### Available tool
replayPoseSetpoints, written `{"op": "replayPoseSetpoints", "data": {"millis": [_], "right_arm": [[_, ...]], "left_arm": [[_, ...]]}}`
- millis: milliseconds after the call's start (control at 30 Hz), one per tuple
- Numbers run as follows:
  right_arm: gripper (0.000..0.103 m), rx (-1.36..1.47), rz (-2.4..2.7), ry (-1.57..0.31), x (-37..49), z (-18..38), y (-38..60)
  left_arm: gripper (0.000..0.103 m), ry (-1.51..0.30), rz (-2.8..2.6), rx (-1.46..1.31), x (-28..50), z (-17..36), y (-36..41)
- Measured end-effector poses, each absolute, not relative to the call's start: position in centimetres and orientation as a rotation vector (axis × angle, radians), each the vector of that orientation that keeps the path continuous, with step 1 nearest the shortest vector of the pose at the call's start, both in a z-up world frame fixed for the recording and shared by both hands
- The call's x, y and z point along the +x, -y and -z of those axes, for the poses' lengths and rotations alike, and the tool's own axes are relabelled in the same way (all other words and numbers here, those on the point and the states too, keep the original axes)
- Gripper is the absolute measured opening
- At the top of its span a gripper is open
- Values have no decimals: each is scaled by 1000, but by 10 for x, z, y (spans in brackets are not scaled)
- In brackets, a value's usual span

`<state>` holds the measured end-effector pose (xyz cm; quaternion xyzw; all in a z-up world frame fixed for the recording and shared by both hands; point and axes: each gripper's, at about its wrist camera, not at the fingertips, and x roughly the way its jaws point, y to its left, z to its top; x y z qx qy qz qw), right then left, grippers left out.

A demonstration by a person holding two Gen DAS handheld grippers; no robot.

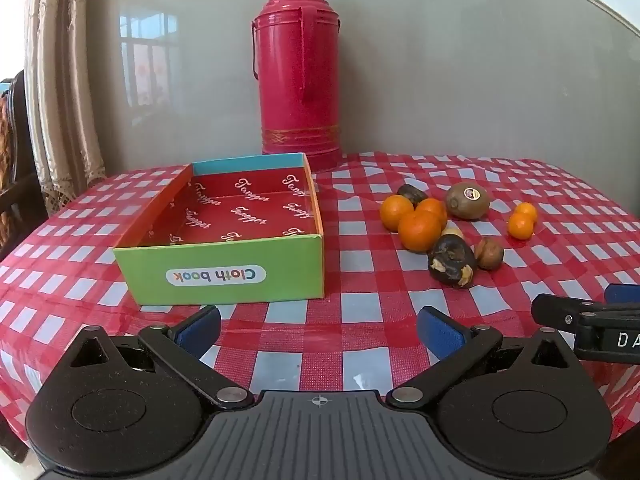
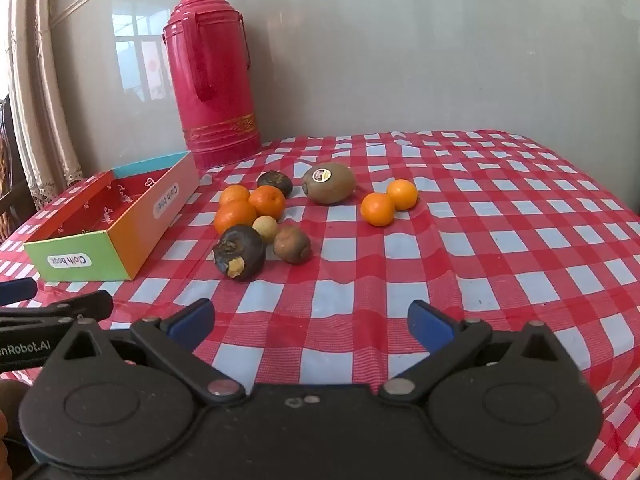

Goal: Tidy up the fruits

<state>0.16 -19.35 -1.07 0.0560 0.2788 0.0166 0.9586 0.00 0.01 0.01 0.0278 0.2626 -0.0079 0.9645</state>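
Observation:
A colourful open box marked "Cloth book" sits empty on the checked tablecloth; it also shows in the right wrist view. Fruits lie loose to its right: three oranges, a kiwi, two small oranges, a dark fruit and small brown ones. My left gripper is open and empty, near the table's front. My right gripper is open and empty, short of the fruits.
A tall red thermos stands at the back against the grey wall. A curtain hangs at the left. The right gripper's finger shows at the left view's right edge.

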Motion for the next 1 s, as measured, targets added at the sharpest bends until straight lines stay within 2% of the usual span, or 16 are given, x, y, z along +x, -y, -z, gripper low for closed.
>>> {"op": "replayPoseSetpoints", "data": {"millis": [1000], "right_arm": [[97, 108, -34, -563, 2, 11, 192]], "left_arm": [[103, -522, 17, 59, -1, -3, -3]]}}
